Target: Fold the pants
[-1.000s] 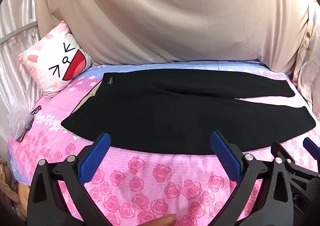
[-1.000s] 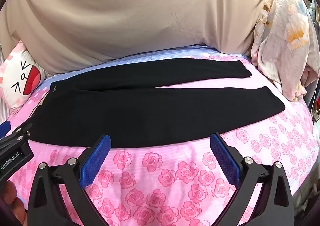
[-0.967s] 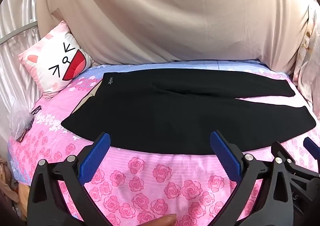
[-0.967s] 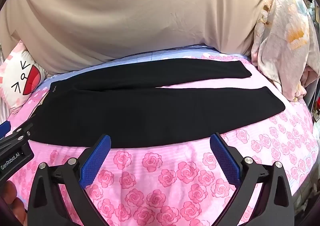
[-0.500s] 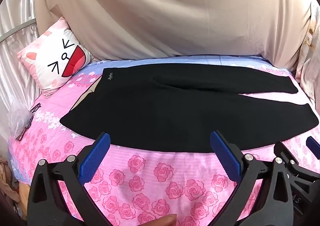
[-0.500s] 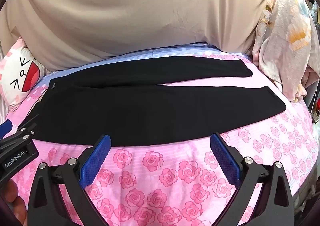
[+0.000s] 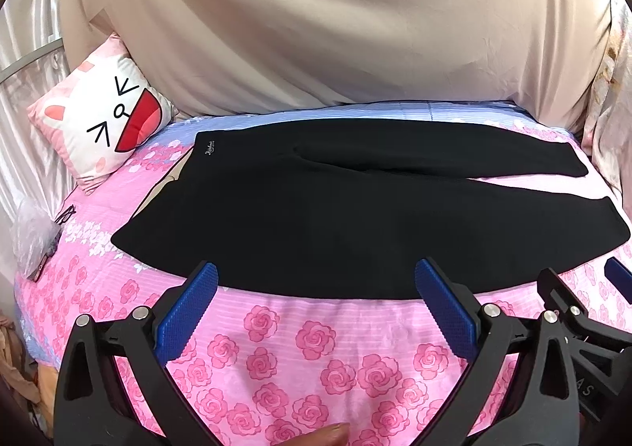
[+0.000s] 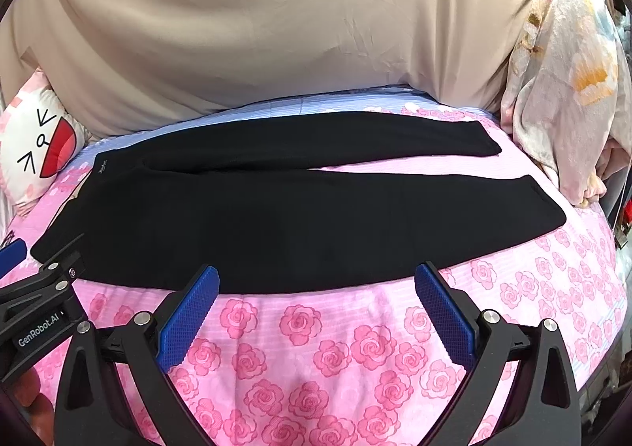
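Note:
Black pants lie flat across the bed, waistband to the left, both legs stretched to the right with a narrow gap between them. My left gripper hovers open over the pink sheet just short of the pants' near edge, around the hip. My right gripper is also open, nothing between its blue pads, just short of the near leg's edge. The right gripper shows at the right edge of the left wrist view; the left one shows at the left edge of the right wrist view.
The bed has a pink rose-print sheet. A cat-face pillow leans at the back left, a beige drape hangs behind, a floral blanket is piled at the right, and a plastic bag lies at the left edge.
Both grippers have drifted slightly forward and up toward the pants; both stay open. The pants have not moved.

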Motion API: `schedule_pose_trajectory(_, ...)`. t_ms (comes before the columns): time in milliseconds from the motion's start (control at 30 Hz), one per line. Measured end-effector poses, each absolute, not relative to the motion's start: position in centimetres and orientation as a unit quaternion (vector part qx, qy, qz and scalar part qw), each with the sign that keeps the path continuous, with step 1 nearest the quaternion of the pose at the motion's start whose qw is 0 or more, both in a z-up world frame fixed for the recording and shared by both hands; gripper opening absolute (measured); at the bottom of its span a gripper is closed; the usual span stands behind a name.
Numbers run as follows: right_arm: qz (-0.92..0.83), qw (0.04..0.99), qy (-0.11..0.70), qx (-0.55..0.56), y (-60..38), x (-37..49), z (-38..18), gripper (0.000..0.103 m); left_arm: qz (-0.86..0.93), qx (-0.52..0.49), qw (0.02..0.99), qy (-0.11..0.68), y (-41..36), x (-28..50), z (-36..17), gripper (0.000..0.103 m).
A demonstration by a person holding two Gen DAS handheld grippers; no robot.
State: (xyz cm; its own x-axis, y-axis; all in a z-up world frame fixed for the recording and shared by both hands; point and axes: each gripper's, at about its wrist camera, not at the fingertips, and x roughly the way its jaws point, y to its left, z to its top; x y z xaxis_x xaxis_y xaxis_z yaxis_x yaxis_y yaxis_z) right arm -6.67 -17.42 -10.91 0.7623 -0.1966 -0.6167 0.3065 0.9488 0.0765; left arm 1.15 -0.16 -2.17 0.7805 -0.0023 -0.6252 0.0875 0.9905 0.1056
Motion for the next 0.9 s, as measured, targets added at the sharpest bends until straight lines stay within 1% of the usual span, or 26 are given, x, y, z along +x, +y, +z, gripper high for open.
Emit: schedule_pose_trajectory(900,-0.13,0.932,0.326,0.088,-17.06,-6.33,-11.14,0.098,-0.022,0.067,0.936,0.344,-0.6,1.56,-2.34,0.098)
